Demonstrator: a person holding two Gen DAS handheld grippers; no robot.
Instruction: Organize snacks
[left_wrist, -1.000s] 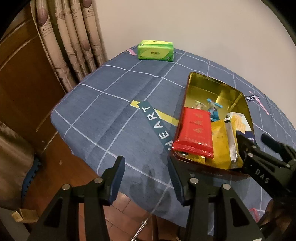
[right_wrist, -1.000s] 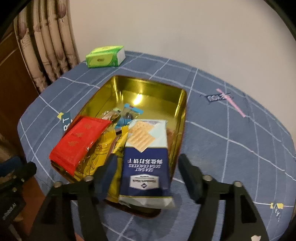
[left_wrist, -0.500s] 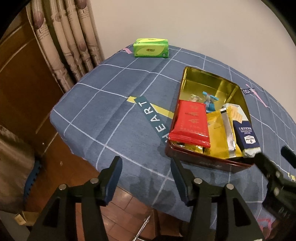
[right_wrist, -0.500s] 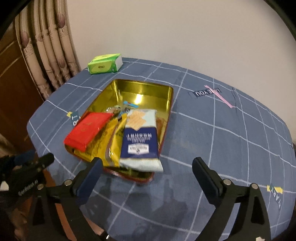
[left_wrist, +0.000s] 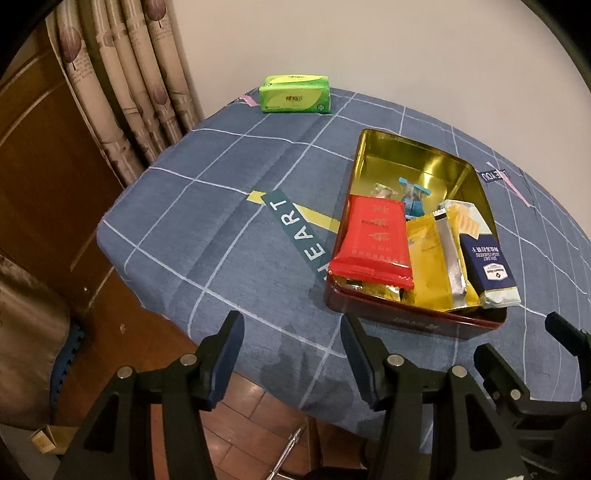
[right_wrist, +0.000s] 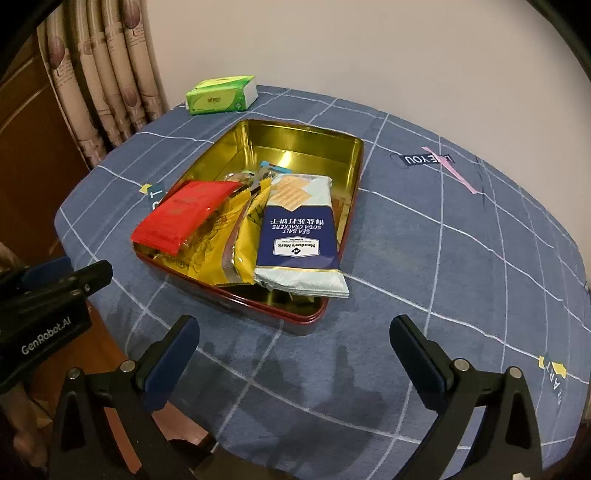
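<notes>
Down on the round table, covered by a blue checked tablecloth (right_wrist: 461, 251), sits an open rectangular tin (right_wrist: 306, 147) with a gold inside and a dark red outer wall. Its near half is packed with snacks lying side by side: a red packet (right_wrist: 184, 216) on the left rests on top of yellow packets (right_wrist: 243, 236), and a blue and pale sea salt soda cracker pack (right_wrist: 299, 236) lies along the right wall, its near end jutting over the tin's front rim. Behind them, on the tin's floor, lie a small blue-wrapped sweet (left_wrist: 413, 197) and a clear-wrapped one (left_wrist: 384, 190); the far half of the tin is bare metal. A green tissue pack (right_wrist: 221, 95) stands well apart at the table's far edge, near the curtain (left_wrist: 125, 85). The right gripper (right_wrist: 295, 354) hovers just in front of the tin; its jaws have just been opening and now stand very wide, with nothing between them. The left gripper (left_wrist: 291, 350) hangs over the table's near left edge, beside the tin's front left corner, its jaws moderately apart and empty, touching nothing.
</notes>
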